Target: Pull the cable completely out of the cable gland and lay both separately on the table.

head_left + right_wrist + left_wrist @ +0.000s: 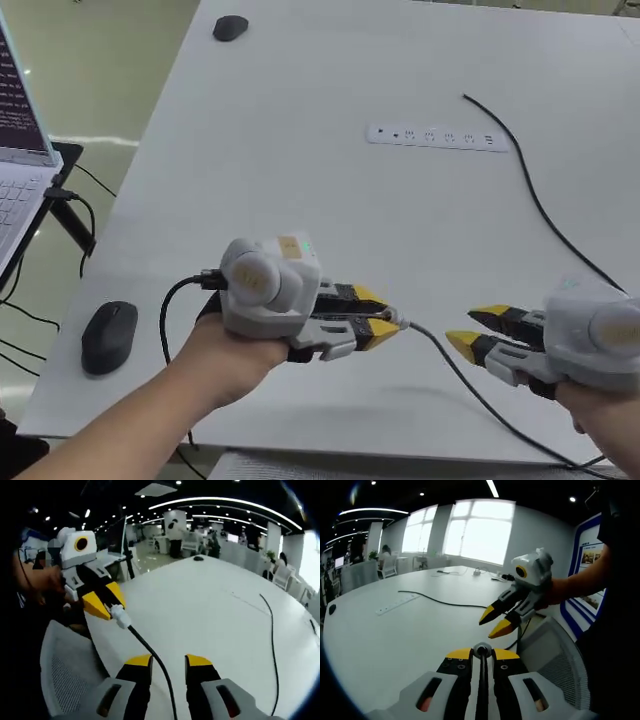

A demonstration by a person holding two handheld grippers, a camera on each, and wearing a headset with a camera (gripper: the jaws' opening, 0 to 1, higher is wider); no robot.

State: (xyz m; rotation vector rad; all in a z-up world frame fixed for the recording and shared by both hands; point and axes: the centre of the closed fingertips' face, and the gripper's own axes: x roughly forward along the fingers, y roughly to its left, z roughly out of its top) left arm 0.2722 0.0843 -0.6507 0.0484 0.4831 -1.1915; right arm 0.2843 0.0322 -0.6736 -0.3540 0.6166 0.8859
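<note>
White table beneath. Our left gripper pinches cable gland above near edge. Cable runs between spread jaws of right gripper. We should clamp cable close to gland, pull straight, hold left steady.

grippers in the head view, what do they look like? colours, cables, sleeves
The left gripper and right gripper match: rounded pale grey housings and black jaws with yellow wedge-shaped tips. A black lead plugs into the back of the left one. The left forearm is bare, with no sleeve.
</note>
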